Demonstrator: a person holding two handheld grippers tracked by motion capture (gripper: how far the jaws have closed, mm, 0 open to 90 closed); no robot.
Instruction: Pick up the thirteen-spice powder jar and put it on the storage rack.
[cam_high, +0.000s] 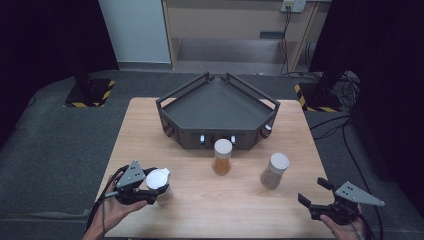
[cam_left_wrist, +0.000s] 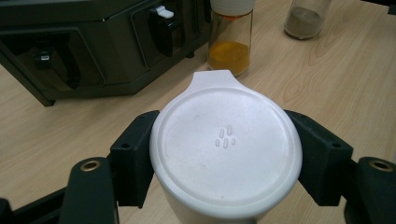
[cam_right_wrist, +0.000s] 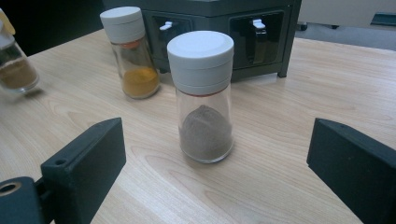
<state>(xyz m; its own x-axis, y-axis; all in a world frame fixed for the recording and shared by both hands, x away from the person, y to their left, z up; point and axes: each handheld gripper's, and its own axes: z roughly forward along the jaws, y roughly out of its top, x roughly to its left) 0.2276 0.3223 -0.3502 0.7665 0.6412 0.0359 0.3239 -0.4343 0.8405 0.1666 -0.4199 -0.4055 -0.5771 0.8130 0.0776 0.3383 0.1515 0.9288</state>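
Observation:
My left gripper (cam_high: 157, 186) is shut on a white-lidded spice jar (cam_left_wrist: 224, 140) at the table's front left; its jaws press the jar from both sides just under the lid (cam_high: 158, 178). An orange-powder jar (cam_high: 222, 156) stands upright in front of the dark tray (cam_high: 217, 107). A jar of grey-brown powder (cam_right_wrist: 203, 93) stands to its right, also upright. My right gripper (cam_right_wrist: 217, 154) is open, near the front right corner (cam_high: 314, 191), a short way from the grey-brown jar (cam_high: 274, 170), with nothing between its jaws.
The dark angular tray with raised rails sits at the back middle of the wooden table (cam_high: 150, 130); small latches (cam_right_wrist: 259, 23) show on its front face. The held jar (cam_right_wrist: 16, 70) appears at the left edge of the right gripper view. Dark floor surrounds the table.

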